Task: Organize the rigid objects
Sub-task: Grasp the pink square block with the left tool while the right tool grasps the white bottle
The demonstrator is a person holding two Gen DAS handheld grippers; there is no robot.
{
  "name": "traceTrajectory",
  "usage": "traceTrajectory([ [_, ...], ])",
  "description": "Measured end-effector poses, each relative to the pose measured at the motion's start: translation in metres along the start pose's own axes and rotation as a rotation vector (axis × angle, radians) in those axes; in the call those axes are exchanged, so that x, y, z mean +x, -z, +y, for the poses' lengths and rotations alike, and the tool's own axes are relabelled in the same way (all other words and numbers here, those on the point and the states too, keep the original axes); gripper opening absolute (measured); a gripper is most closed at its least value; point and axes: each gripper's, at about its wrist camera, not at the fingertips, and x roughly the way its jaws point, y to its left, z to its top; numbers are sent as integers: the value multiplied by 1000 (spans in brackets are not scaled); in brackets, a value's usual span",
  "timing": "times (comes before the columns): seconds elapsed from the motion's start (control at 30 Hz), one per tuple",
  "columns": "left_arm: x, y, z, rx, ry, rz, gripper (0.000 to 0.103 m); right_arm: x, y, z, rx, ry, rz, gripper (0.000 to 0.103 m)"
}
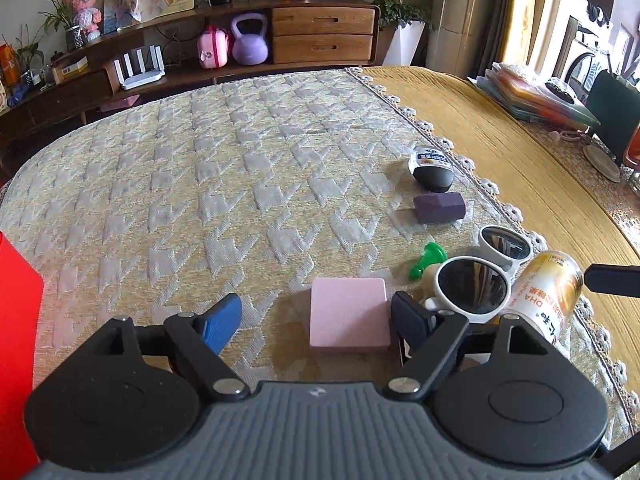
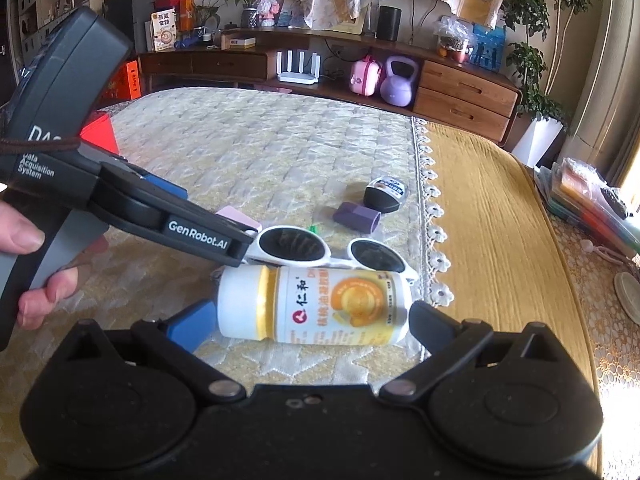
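Observation:
My left gripper (image 1: 316,320) is open around a pink block (image 1: 349,313) lying on the quilted cloth; its right finger touches the block's side, its left finger stands apart. My right gripper (image 2: 310,322) is open around a white and yellow bottle (image 2: 316,307) lying on its side; the bottle also shows in the left wrist view (image 1: 546,292). White sunglasses (image 1: 476,280) lie beside the bottle and show in the right wrist view (image 2: 328,250). Further off are a green piece (image 1: 426,260), a purple block (image 1: 439,207) and a black egg-shaped item (image 1: 434,170).
A red box (image 1: 16,340) stands at the left edge. The quilted cloth (image 1: 200,184) ends in a lace border (image 1: 492,192) over a yellow tablecloth (image 1: 500,128). Stacked folders (image 1: 532,96) and a coaster (image 1: 600,162) lie at the far right. A wooden sideboard (image 1: 320,34) stands behind.

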Motion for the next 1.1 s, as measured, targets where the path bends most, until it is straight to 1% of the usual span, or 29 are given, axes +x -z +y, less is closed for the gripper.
traceTrajectory([
  [0.17,-2,2,-7,38,-33,-20,82,1,1,5,-20,12,-6,103],
  [0.23,1,0,-2,27,-54,-9,81,2,1,5,-21,18,-6,103],
  [0.3,4,-1,7,10,-72,7,78,3,1,3,-14,22,-5,103],
  [0.4,3,1,13,-15,-35,3,76,4,2,1,-5,22,-8,103],
  [0.5,3,4,4,11,-28,-4,75,5,1,2,-8,28,-12,103],
  [0.6,4,4,2,-2,-35,-7,75,7,1,3,-14,48,-9,103],
  [0.67,3,5,2,-4,-37,-12,69,8,1,2,-15,49,-8,103],
  [0.73,1,5,1,5,-34,-19,55,8,1,4,-27,55,-12,102],
  [0.77,0,5,1,7,-32,-23,50,8,1,4,-32,56,-13,102],
  [0.8,-1,5,1,7,-32,-26,40,8,1,4,-31,56,-16,102],
  [0.83,-2,5,1,6,-31,-28,40,7,1,4,-30,55,-18,100],
  [0.9,-2,6,2,2,-27,-28,40,5,1,5,-28,46,-22,91],
  [0.97,-3,7,2,3,-25,-29,40,4,1,6,-26,34,-18,72],
  [1.0,-4,8,3,1,-25,-29,40,3,1,7,-26,31,-16,66],
  [1.03,-5,8,4,-4,-21,-26,40,3,1,8,-28,29,-14,54],
  [1.07,-6,9,5,-8,-16,-23,40,3,0,10,-28,30,-9,46],
  [1.1,-7,9,6,-10,-13,-20,40,3,0,10,-27,33,-4,44],
])
